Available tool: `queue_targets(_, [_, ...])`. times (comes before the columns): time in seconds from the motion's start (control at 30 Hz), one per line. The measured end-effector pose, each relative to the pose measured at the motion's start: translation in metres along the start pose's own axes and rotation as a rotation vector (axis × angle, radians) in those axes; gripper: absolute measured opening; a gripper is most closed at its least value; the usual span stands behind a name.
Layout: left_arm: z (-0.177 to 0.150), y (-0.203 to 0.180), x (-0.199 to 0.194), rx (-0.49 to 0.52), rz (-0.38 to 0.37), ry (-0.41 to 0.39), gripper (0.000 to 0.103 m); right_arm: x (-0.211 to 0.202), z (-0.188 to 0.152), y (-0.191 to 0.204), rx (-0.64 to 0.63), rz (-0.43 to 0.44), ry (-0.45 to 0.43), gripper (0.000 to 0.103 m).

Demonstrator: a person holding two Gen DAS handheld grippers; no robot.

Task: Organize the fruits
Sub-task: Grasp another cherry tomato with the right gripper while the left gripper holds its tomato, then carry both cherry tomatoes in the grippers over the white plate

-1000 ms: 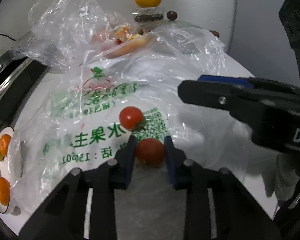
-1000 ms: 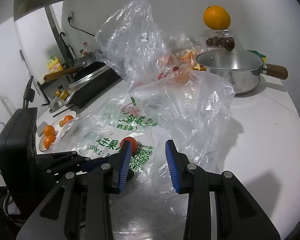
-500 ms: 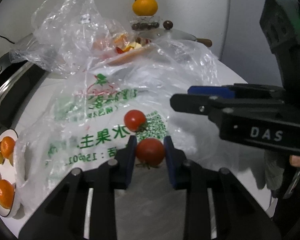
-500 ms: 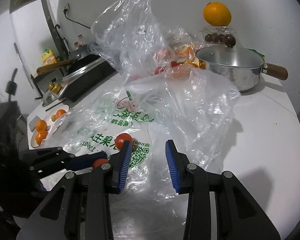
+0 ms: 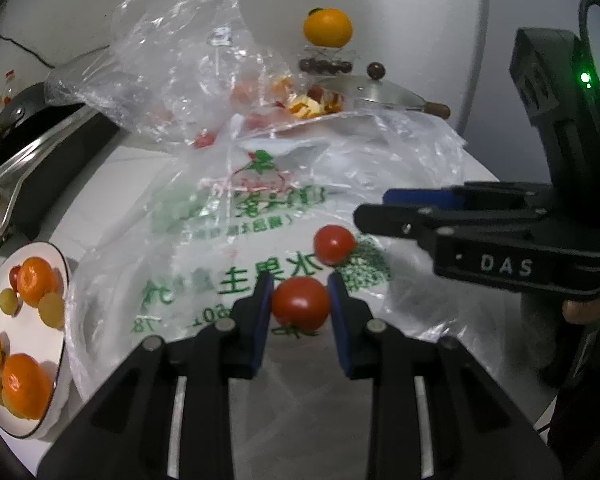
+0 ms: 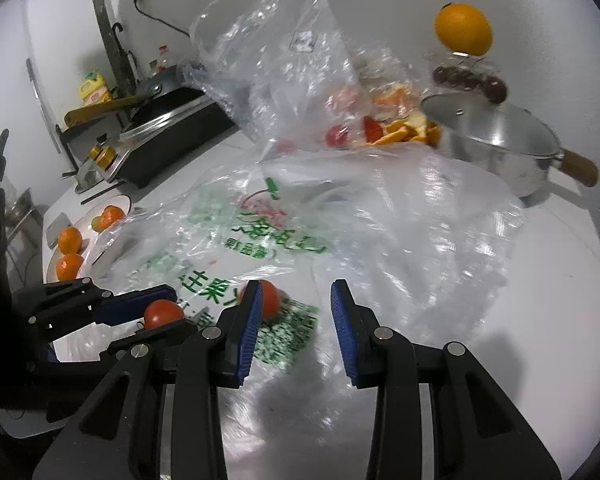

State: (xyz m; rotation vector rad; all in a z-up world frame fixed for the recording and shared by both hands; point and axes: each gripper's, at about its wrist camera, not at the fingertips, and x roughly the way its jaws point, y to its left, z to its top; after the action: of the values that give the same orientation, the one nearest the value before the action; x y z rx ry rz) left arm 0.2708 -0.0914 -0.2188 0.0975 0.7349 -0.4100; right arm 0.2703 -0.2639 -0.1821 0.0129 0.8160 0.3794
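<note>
Red shows twice on the printed plastic bag (image 5: 236, 248): one tomato (image 5: 300, 307) is pinched between the blue pads of the left gripper (image 5: 300, 312), whose jaws are closed snugly on its sides, and a second tomato (image 5: 334, 245) lies loose on the bag just beyond it. The right gripper (image 6: 296, 320) hangs close by with its jaws a little apart and nothing between them; that loose tomato sits just off its left finger. A second, clear bag (image 5: 188, 60) stands crumpled behind, with red and orange pieces inside, too blurred to count. On the white plate (image 5: 56, 344) at the left edge of the table (image 6: 540, 320) I count four oranges and a few small yellowish fruits. One orange (image 6: 463, 28) sits high at the back above a steel pot (image 6: 496, 140). To the right of the bags the table is bare white right out to its rounded rim.
</note>
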Motion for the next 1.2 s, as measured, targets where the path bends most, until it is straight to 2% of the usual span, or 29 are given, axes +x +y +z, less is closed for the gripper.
queue_targets(0.07, [-0.001, 0.004, 0.002, -0.012, 0.01, 0.001, 0.029, 0.007, 0.002, 0.003, -0.009, 0.004, 0.02, 0.037])
queue_targets(0.37, [-0.005, 0.011, 0.003, -0.039, -0.033, 0.002, 0.028, 0.029, 0.008, 0.023, -0.046, 0.03, 0.079, 0.037])
queue_targets(0.63, [-0.005, 0.014, 0.004, -0.054, -0.046, 0.006, 0.028, 0.043, 0.007, 0.025, -0.028, 0.066, 0.131, 0.037])
queue_targets(0.73, [-0.006, 0.014, 0.003, -0.057, -0.04, 0.002, 0.028, 0.044, 0.006, 0.028, -0.038, 0.067, 0.131, 0.037])
queue_targets(0.87, [-0.007, 0.016, 0.002, -0.071, -0.038, -0.008, 0.028, 0.042, 0.006, 0.026, -0.032, 0.066, 0.121, 0.029])
queue_targets(1.2, [-0.008, 0.016, -0.005, -0.07, -0.033, -0.042, 0.028, 0.027, 0.003, 0.034, -0.062, 0.023, 0.081, 0.028])
